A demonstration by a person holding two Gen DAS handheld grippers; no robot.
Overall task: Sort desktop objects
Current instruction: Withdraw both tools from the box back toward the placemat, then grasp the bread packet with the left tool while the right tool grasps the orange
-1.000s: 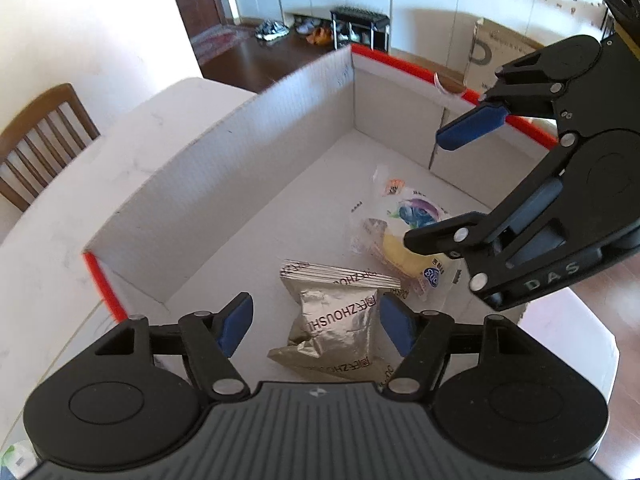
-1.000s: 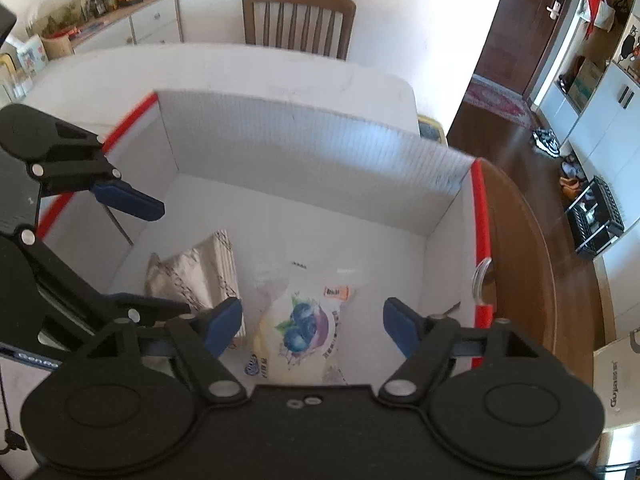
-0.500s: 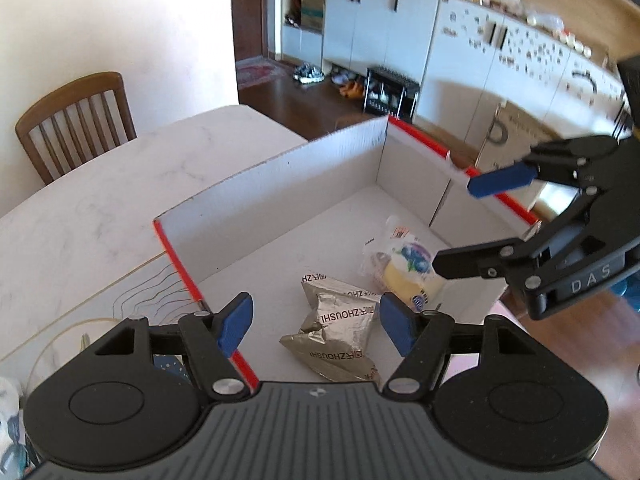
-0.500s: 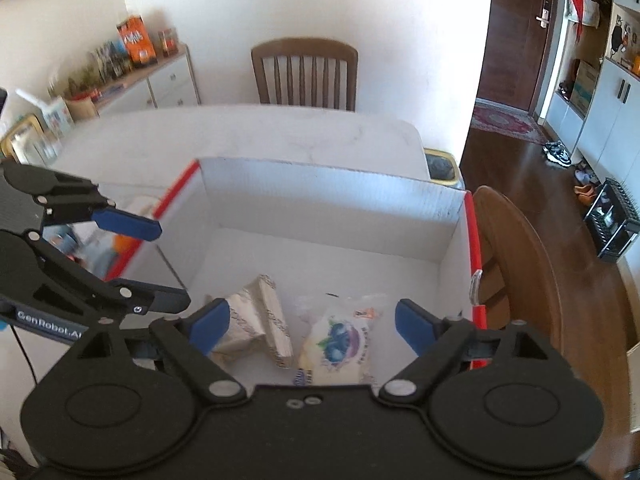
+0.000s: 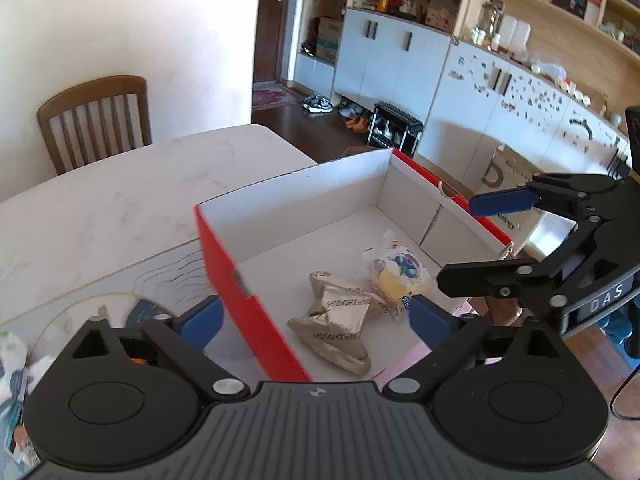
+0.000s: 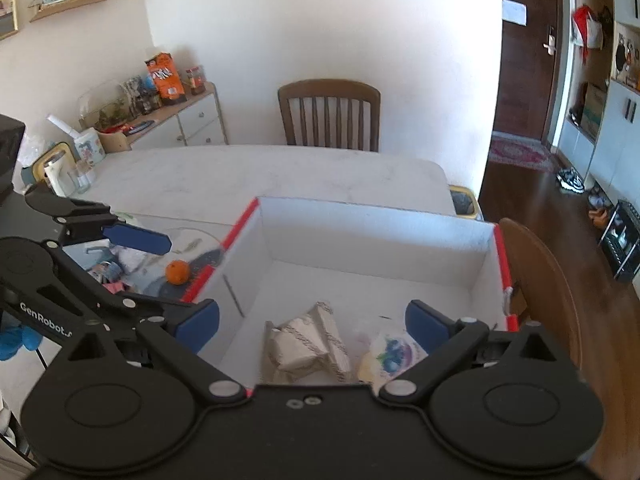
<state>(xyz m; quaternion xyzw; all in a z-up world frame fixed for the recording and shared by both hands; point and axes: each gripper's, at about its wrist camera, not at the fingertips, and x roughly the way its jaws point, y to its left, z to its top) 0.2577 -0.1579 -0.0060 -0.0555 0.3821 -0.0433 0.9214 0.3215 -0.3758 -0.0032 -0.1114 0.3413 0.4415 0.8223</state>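
Observation:
A cardboard box (image 5: 304, 196) with red outer sides and a white inside stands on the white table. In it lie a crumpled silver snack packet (image 5: 340, 320) and a clear blueberry-print bag (image 5: 396, 276). Both also show in the right wrist view: the silver packet (image 6: 308, 340) and the blueberry bag (image 6: 390, 356). My left gripper (image 5: 316, 316) is open and empty, above the box's near left wall. My right gripper (image 6: 312, 318) is open and empty, above the box's near edge. An orange (image 6: 177, 271) lies left of the box among loose items.
A glass mat (image 6: 188, 240) with small packets and a blue item lies left of the box. A wooden chair (image 6: 329, 114) stands at the table's far side, another (image 6: 540, 280) to the box's right. Cups stand at the table's far left (image 6: 64, 172).
Both grippers have risen and pulled back from inside the box, staying open. The left one has shifted left, over the box's left wall. The packets have stayed put.

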